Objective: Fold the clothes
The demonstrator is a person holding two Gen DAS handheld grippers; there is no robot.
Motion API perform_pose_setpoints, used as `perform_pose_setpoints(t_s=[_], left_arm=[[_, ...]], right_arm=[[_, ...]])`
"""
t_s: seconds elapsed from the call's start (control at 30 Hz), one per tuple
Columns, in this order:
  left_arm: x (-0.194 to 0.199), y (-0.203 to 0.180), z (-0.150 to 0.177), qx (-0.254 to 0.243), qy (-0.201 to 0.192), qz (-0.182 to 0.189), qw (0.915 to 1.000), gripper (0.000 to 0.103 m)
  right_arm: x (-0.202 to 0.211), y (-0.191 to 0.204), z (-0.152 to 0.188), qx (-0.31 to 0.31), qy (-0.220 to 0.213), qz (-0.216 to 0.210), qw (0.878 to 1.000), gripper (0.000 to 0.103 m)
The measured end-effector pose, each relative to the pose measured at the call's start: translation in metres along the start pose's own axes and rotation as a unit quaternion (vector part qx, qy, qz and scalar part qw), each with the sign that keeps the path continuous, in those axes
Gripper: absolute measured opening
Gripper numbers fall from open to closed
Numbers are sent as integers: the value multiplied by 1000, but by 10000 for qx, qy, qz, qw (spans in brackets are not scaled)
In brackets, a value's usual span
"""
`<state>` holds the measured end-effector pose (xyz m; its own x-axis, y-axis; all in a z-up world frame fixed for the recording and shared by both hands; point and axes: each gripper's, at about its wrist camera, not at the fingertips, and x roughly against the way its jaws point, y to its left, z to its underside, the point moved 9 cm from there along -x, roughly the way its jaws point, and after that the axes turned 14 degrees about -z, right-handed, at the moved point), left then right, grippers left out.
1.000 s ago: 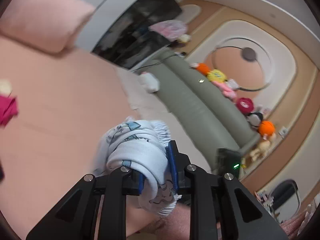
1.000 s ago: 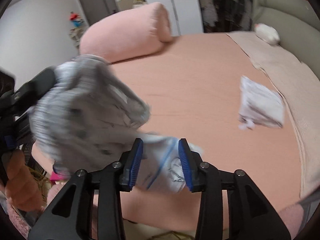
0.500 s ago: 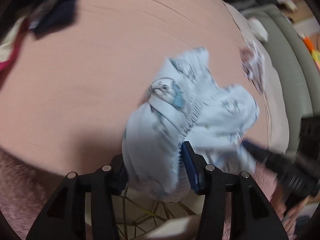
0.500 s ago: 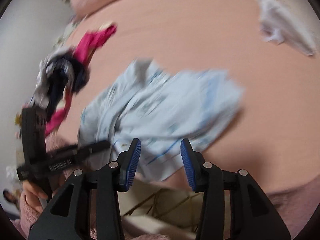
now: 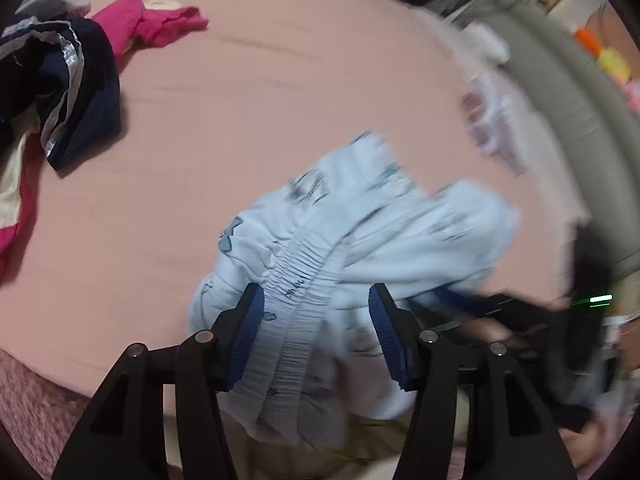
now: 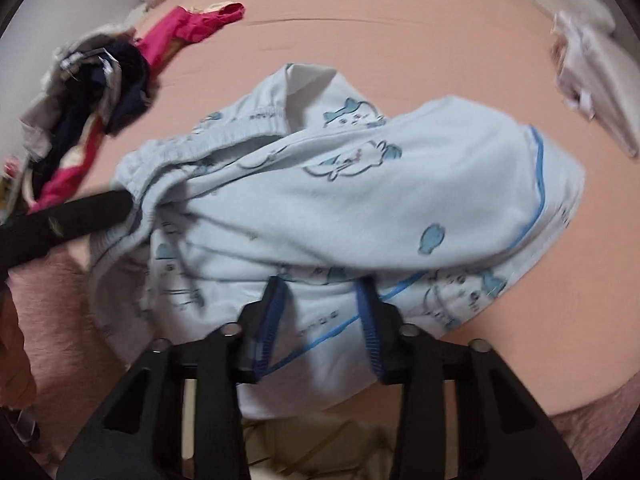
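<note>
A pair of light blue cartoon-print shorts [image 6: 360, 200] lies spread at the near edge of the pink bed [image 6: 400, 32], partly hanging over it. In the left wrist view the shorts [image 5: 360, 232] show their elastic waistband between the fingers. My left gripper [image 5: 316, 320] has its jaws wide apart, with the waistband loose between them. My right gripper [image 6: 322, 312] stands over the lower hem with the jaws apart and the cloth between them. The left gripper's black fingers [image 6: 80, 216] reach the waistband in the right wrist view.
A heap of dark blue, grey and magenta clothes [image 5: 60, 80] lies at the bed's left. A folded white patterned garment [image 6: 592, 76] lies at the right. A grey-green sofa [image 5: 568, 92] runs along the bed's far right side. A fluffy pink rug [image 6: 52, 320] is below the bed edge.
The shorts came down from mid-air onto the bed and spread out. Both grippers swung down to the bed edge, and the left jaws opened from the waistband.
</note>
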<state>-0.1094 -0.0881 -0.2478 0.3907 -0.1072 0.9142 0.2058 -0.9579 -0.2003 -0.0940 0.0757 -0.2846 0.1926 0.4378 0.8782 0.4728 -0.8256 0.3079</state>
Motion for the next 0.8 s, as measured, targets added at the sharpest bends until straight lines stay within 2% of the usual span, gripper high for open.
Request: perform_pose_setpoints(t_s=[0.1, 0.23, 0.3, 0.37, 0.43, 0.47, 0.57, 0.6, 0.67, 0.7, 0.8], left_arm=[[-9, 4, 0, 199, 70, -124, 9997, 26], [-4, 21, -3, 724, 11, -145, 9973, 20], [9, 37, -6, 917, -203, -425, 9947, 20], [10, 46, -3, 978, -179, -424, 9941, 20], [4, 50, 5, 1042, 8, -192, 9944, 21], [0, 52, 9, 1088, 115, -54, 9940, 24], [-5, 44, 19, 1234, 217, 686, 9897, 45], [-7, 39, 20, 1274, 239, 898, 9875, 45], [-12, 33, 18, 1343, 281, 1041, 9851, 45], [-13, 34, 16, 1415, 248, 1066, 9839, 45], [-13, 43, 18, 1577, 186, 1148, 9806, 45]], right_arm=[[2, -6, -12, 318, -111, 400, 9986, 21], [9, -19, -56, 585, -346, 813, 9944, 16], [27, -19, -86, 809, -782, 1229, 9860, 17], [47, -19, -110, 870, -1155, 1467, 9786, 20], [49, -12, -114, 692, -969, 1030, 9875, 25], [50, -9, -116, 593, -853, 784, 9915, 32], [44, 17, -83, 456, -286, -343, 9980, 39], [40, 28, -69, 383, -95, -752, 9964, 42], [29, 56, -37, 206, 299, -1501, 9880, 50], [25, 68, -19, 178, 457, -1743, 9835, 53], [19, 88, 11, 322, 724, -1886, 9789, 56]])
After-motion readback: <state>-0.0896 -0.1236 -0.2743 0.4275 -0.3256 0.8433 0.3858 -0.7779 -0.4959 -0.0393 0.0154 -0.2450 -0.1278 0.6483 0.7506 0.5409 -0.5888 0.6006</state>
